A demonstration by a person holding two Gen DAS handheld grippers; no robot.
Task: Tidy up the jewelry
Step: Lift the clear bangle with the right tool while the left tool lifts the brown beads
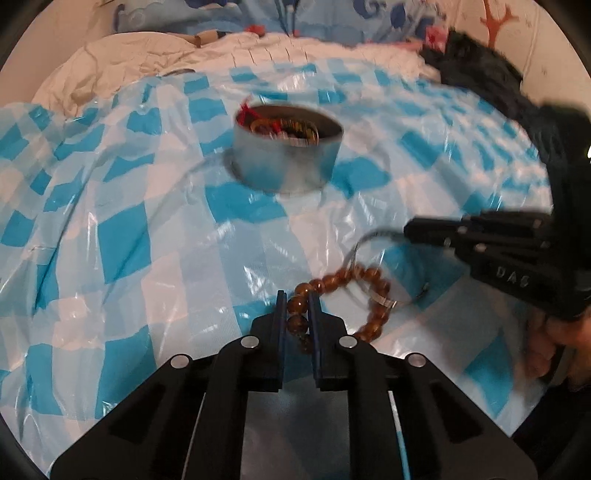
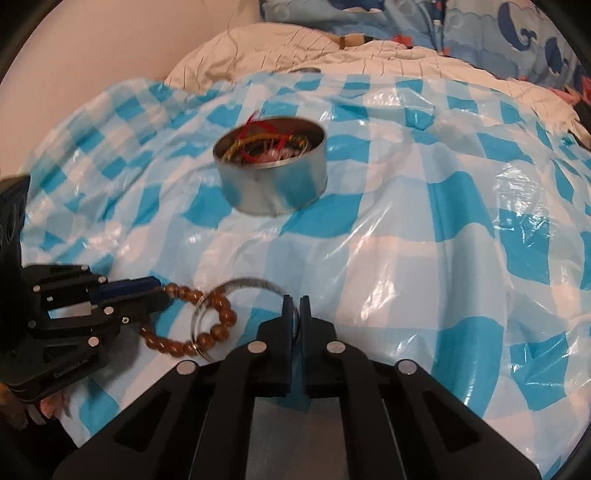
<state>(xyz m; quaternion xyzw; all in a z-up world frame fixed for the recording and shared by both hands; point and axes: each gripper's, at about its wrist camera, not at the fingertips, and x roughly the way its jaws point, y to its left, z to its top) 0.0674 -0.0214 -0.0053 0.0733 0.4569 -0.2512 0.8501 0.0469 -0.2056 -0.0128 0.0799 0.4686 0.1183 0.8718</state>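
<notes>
A bracelet of amber beads (image 1: 334,281) lies on the checked plastic sheet. My left gripper (image 1: 298,300) is shut on it, with beads showing between the pads. In the right wrist view the left gripper (image 2: 159,287) comes in from the left and the bead bracelet (image 2: 218,332) curls beside it. My right gripper (image 2: 296,301) is shut on a thin silver bangle (image 2: 243,282), which crosses over the beads. I cannot tell whether the two are linked. From the left wrist view the right gripper (image 1: 407,232) pinches the silver bangle (image 1: 360,243) at the right. A round metal tin (image 1: 288,158) (image 2: 273,177) holding jewelry stands farther back.
A blue and white checked plastic sheet (image 1: 122,236) (image 2: 424,258) covers the bed. A white quilt (image 1: 147,62) and a blue patterned pillow (image 2: 406,18) lie behind it. A dark cloth (image 1: 480,62) sits at the far right. A person's hand (image 1: 550,347) holds the right gripper.
</notes>
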